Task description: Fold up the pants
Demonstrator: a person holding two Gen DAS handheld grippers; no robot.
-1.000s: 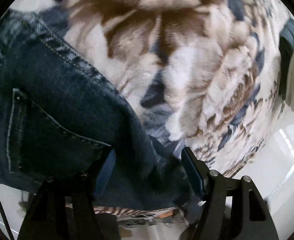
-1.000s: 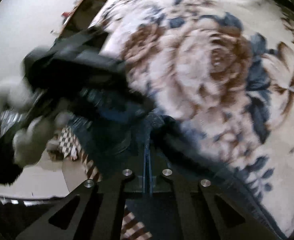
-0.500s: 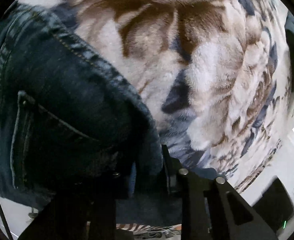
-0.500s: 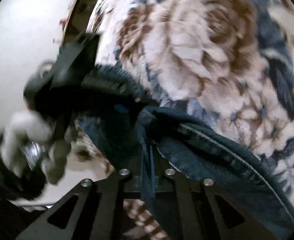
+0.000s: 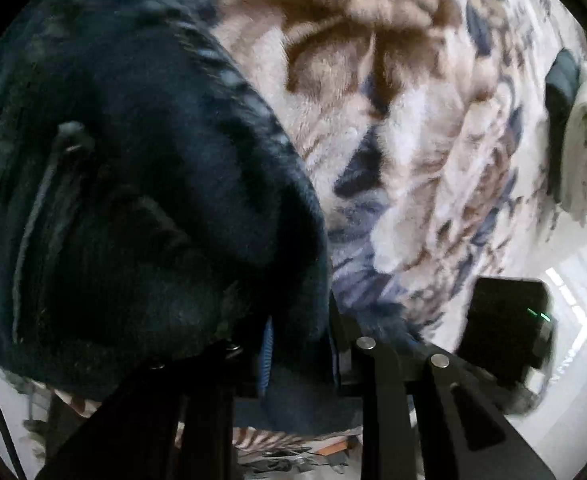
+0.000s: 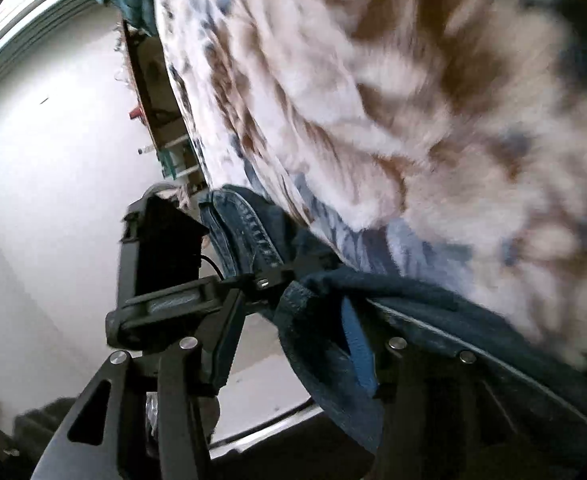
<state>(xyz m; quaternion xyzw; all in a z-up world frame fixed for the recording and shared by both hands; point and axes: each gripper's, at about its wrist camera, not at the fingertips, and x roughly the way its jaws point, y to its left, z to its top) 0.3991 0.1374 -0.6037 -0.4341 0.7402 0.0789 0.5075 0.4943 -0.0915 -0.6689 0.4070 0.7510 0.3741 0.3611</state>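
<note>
My bed's plush floral blanket [image 5: 413, 128] in brown, cream and blue, dark jeans [image 5: 141, 200] bunched along its near edge, cream towel [image 5: 585, 152] and dark cloth [image 5: 561, 84] at far side

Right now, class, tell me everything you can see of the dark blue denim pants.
The dark blue denim pants are thick, with pale stitched seams and a back pocket. They lie bunched on the fluffy brown-and-white floral blanket. The left gripper is shut on a fold of them. The right gripper is opening, with denim between its fingers, draped against the blue pad.
</note>
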